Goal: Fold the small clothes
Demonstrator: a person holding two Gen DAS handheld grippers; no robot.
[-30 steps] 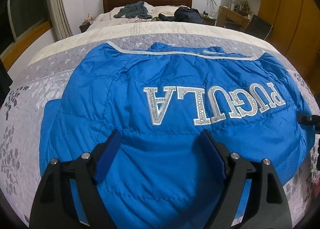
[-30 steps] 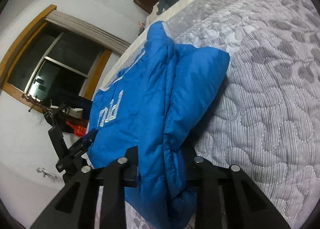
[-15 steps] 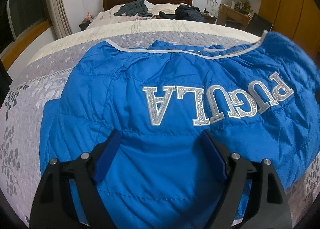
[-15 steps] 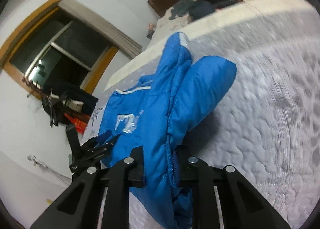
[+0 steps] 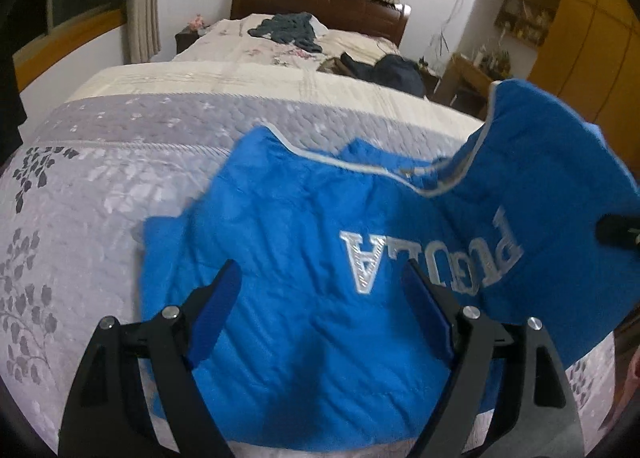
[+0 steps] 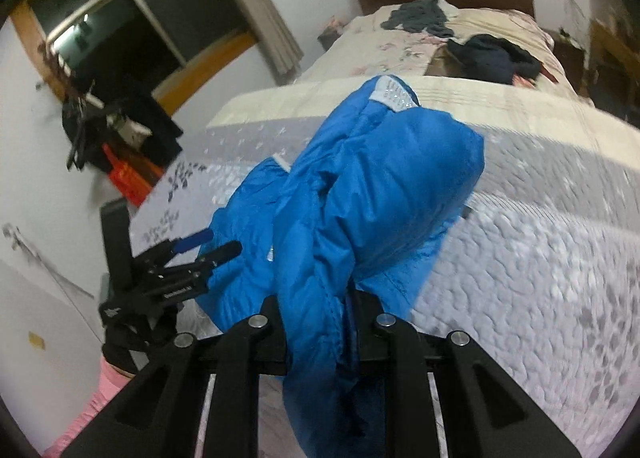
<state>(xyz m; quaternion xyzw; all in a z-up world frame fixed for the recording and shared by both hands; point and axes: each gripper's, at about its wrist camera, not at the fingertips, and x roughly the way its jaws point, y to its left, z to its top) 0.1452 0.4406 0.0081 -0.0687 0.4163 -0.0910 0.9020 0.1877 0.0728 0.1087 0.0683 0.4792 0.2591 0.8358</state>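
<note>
Blue jacket lies on the bed, on the grey quilted cover, silver letters reading "PUGULA" upside down to me across its back. My left claw hovers over the hem, jaws spread wide, blue pads either side of the "A", gripping nothing. My right claw is clamped on the jacket's right edge, that side lifted off the bed and curling over toward the middle. Dark clothes sit near the headboard.

Jacket glossy quilted blue cloth; bedspread matt stitched grey cloth; headboard polished dark wood.
</note>
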